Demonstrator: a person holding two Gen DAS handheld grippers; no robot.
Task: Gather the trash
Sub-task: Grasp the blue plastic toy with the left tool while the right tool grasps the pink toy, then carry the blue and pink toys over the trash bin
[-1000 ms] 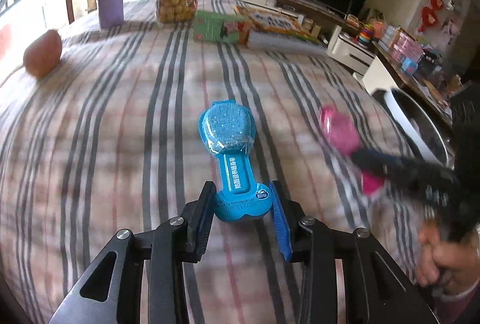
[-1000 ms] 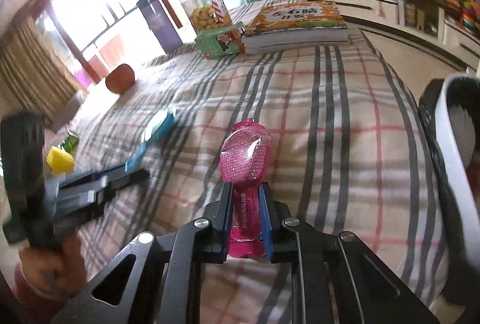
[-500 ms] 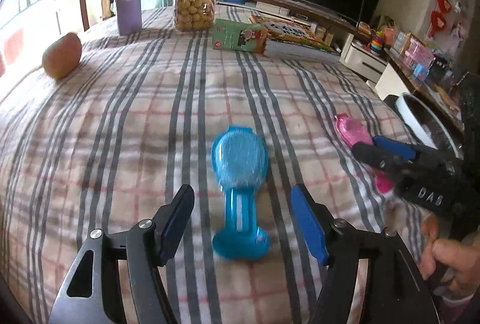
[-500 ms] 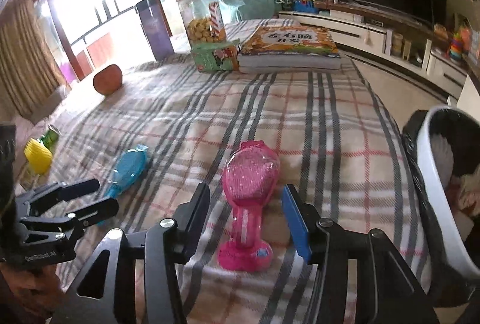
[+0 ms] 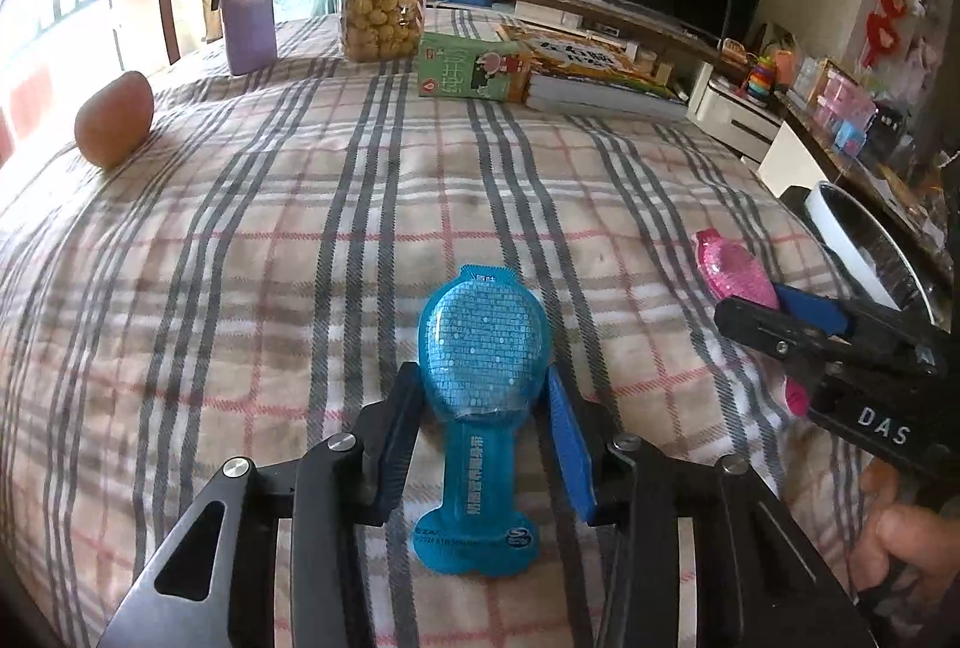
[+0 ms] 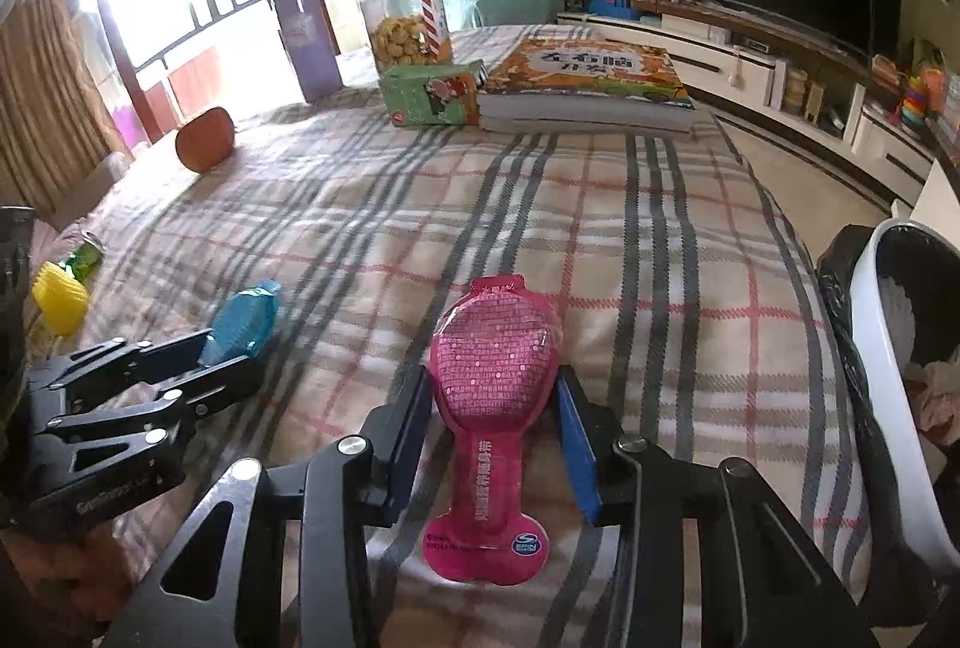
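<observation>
- Left wrist view: left gripper (image 5: 483, 432), jaws closing astride blue blister pack (image 5: 480, 378), pads seemingly just off its bulge; slick plastic may squirt out.
- Right gripper (image 6: 492, 429), likewise closing round pink blister pack (image 6: 493, 384); same risk.
- Plaid cloth (image 5: 300, 240): may bunch.
- Trash bin (image 6: 888, 408) beside table edge: drop could miss.

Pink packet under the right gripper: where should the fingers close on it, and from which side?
Grip the pink packet across its wide rounded head, coming from its flared base end and from above, as the right gripper stands now. It lies flat on the plaid cloth, so only its side edges offer purchase. The closing jaws straddle the head; the narrow neck would leave a looser hold.
</observation>
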